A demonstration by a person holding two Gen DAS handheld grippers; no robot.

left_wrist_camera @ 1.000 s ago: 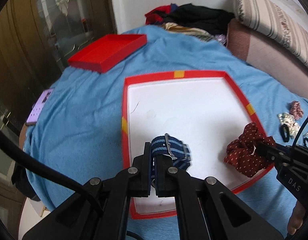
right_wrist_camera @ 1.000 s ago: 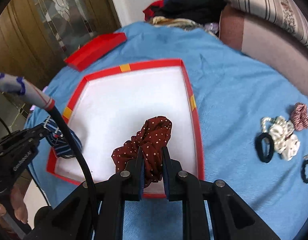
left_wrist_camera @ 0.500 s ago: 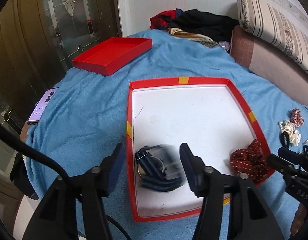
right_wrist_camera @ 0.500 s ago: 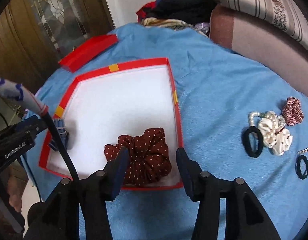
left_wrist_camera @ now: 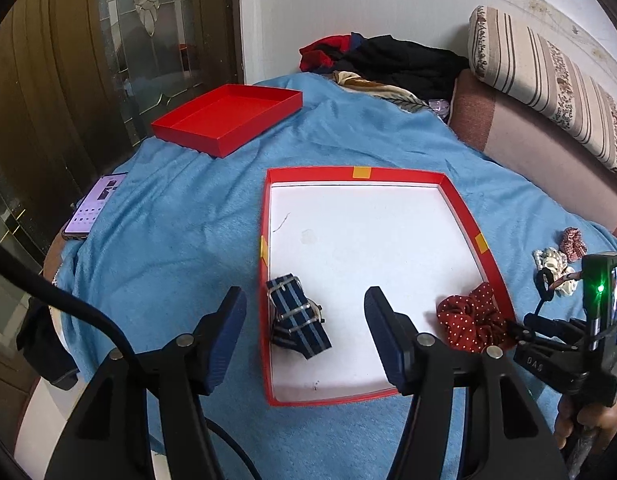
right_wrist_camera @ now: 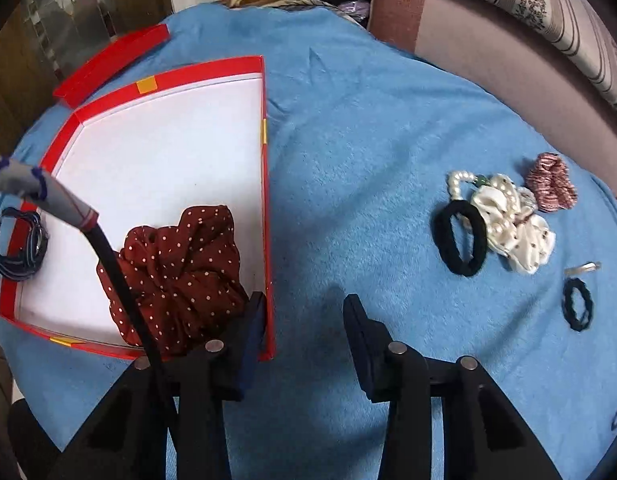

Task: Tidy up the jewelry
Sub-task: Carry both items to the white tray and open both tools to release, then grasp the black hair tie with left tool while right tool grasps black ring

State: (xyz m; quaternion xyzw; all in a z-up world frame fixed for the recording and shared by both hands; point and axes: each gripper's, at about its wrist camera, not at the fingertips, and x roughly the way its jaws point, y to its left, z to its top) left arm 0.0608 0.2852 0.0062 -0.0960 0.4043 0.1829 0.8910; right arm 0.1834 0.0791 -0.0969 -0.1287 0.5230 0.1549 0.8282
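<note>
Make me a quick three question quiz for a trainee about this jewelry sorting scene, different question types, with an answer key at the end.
1. True or false: the left gripper is clamped on the navy striped watch strap.
2. Multiple choice: where does the dark red polka-dot fabric scrunchie lie? A) on the blue blanket B) inside the red-rimmed white tray C) in the empty red box lid
3. Fill in: the thick black hair tie lies beside the cream scrunchie with pearl beads, outside the ____.

Key: 1 false, its fingers are spread and the strap lies in the tray. 2 B. 3 tray.
</note>
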